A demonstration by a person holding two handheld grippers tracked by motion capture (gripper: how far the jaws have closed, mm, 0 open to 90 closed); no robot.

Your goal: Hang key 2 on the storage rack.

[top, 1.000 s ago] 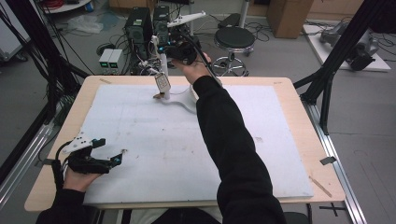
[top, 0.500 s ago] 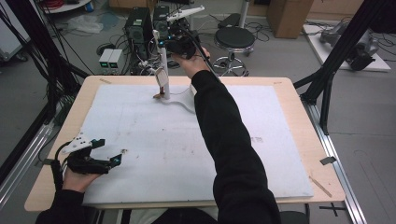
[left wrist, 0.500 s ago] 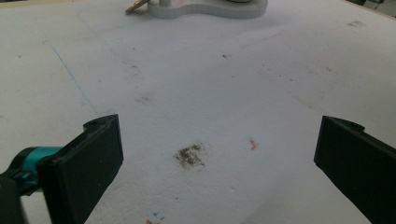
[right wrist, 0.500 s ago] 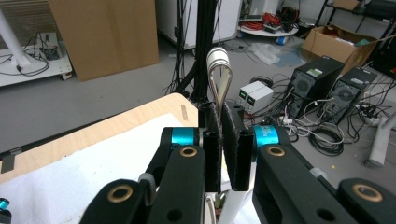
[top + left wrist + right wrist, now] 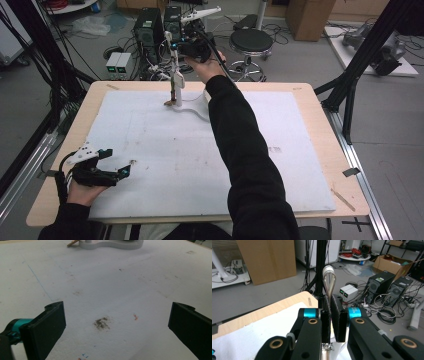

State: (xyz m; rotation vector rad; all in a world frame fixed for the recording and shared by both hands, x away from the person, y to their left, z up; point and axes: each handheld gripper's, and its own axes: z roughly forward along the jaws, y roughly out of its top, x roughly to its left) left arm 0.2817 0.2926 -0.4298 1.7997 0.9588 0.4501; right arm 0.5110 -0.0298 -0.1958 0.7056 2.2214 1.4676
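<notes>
overhead forward-down, two close tool cameras

Between the matt black, foam-like pads [image 5: 339,319] of the right gripper [image 5: 176,49] sits a shiny metal loop [image 5: 329,280], smooth and bright. Below that claw stands a white post [image 5: 177,82] on a white base [image 5: 111,243], both looking like smooth matt plastic. Glossy teal metal collars [image 5: 311,313] sit just behind the pads. Under the left gripper [image 5: 113,325], the white mat [image 5: 210,150] looks matt, slightly rough and smudged, lying on a pale, smooth wooden table [image 5: 325,125].
</notes>
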